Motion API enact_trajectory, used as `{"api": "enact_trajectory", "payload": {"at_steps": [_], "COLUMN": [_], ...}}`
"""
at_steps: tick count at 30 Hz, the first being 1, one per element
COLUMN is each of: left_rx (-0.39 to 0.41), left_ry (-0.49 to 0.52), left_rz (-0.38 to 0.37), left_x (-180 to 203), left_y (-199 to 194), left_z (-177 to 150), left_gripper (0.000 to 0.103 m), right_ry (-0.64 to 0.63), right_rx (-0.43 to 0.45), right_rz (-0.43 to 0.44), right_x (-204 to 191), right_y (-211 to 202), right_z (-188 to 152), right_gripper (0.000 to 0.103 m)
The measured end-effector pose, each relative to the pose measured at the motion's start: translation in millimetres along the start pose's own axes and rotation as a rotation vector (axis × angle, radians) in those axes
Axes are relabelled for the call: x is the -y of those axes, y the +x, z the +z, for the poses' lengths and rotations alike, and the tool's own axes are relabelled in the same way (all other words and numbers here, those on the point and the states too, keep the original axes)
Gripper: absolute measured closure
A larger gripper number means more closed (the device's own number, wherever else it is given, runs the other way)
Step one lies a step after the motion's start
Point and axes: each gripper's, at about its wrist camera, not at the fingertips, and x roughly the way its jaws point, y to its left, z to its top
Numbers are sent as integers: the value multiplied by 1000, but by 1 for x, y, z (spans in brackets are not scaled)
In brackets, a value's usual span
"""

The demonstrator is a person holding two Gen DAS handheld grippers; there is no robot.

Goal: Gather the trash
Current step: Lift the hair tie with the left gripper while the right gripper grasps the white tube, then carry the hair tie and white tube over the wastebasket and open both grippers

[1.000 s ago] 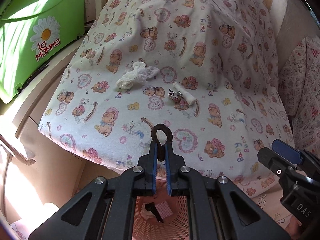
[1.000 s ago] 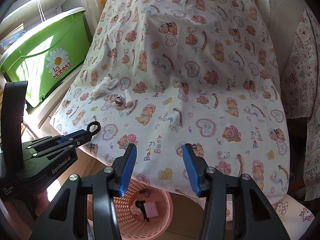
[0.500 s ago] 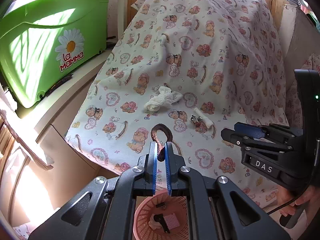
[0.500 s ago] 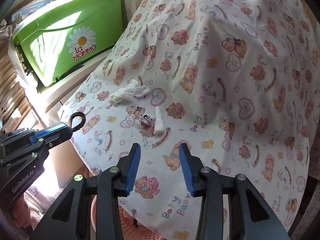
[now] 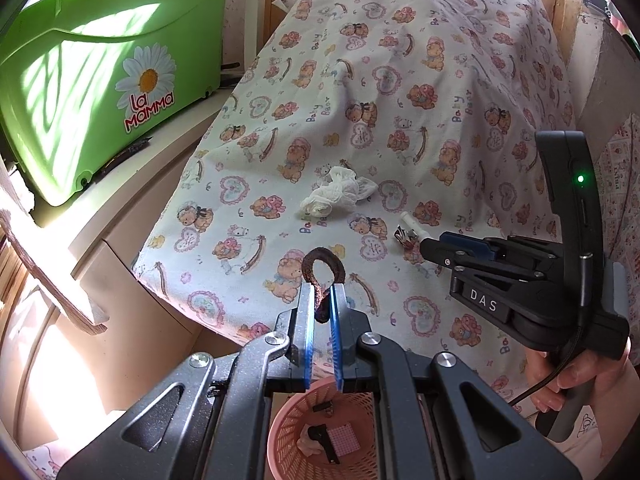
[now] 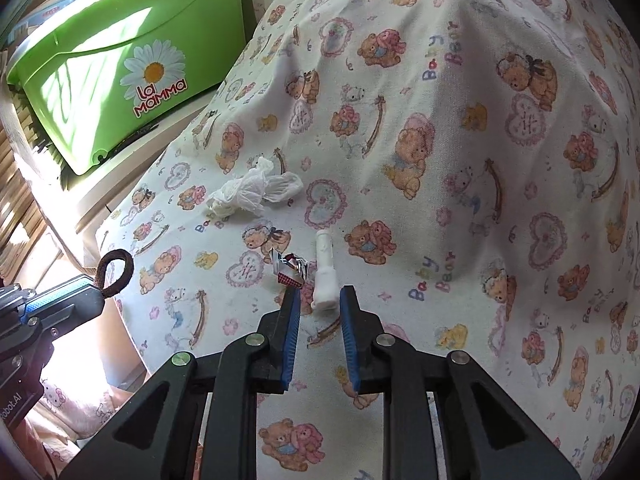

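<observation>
1. The left hand-held gripper (image 5: 320, 304) is pressed together on a dark brown loop (image 5: 322, 270); the loop's lower end is pinched between the blue pads and its round upper part stands up above the fingertips.
2. That gripper hangs off the near edge of the sheet (image 5: 400, 80), a teddy-bear print cloth draped over a raised surface, with the pink basket (image 5: 288, 432) straight below it. The basket already holds a small black piece, a checked scrap and some pale crumpled material.
3. The right hand-held gripper (image 6: 319, 300) is partly spread and its jaws have just been closing. The lower end of a small white tube (image 6: 325, 268) lies between the fingertips, but the pads do not yet press on it; a gap shows on both sides.
4. The tube lies on the sheet pointing away from the gripper, its far end toward the middle of the sheet.
5. A small crumpled foil wrapper (image 6: 290, 270) lies on the sheet just left of the tube, almost touching the left fingertip of the right gripper.
6. A crumpled white tissue (image 6: 256, 192) lies on the sheet farther from the gripper than the tube, up and to the left, well apart from the jaws.
7. A green tub (image 6: 120, 60) with a daisy label stands on a shelf off the sheet's left edge.
8. In the left wrist view a hand (image 5: 576, 376) grips the right gripper's handle at the sheet's near right edge.
</observation>
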Motion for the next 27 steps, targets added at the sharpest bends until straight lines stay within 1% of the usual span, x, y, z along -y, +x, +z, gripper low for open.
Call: {"api": "enact_trajectory", "payload": {"at_steps": [3, 5, 6, 7, 9, 13, 19, 24, 27], "left_rx": [0, 0, -1, -1, -1, -3, 6, 10, 15], "left_ry": [2, 8, 11, 14, 12, -2, -4, 2, 2], "left_rz": [-2, 1, 5, 7, 10, 8, 5, 6, 3], "left_x": [1, 2, 3, 3, 2, -2, -4, -4, -5], "left_y": [-1, -1, 0, 0, -1, -3, -9, -15, -19], "left_z": [-1, -1, -2, -2, -3, -4, -5, -6, -7], "left_gripper": [96, 96, 96, 96, 96, 96, 96, 96, 96], "right_ry": [-11, 4, 11, 16, 18, 11, 63, 132, 168], "right_rx": [-5, -8, -10, -8, 1, 33, 90, 152, 189], "right_rz": [-48, -55, -61, -67, -66, -86, -96, -58, -16], "right_x": [-3, -1, -1, 0, 0, -1, 6, 19, 26], "right_y": [5, 9, 10, 10, 8, -6, -36, -70, -91], "right_z": [2, 3, 3, 3, 3, 0, -5, -8, -12], "right_gripper": [81, 81, 83, 89, 89, 89, 89, 89, 89]}}
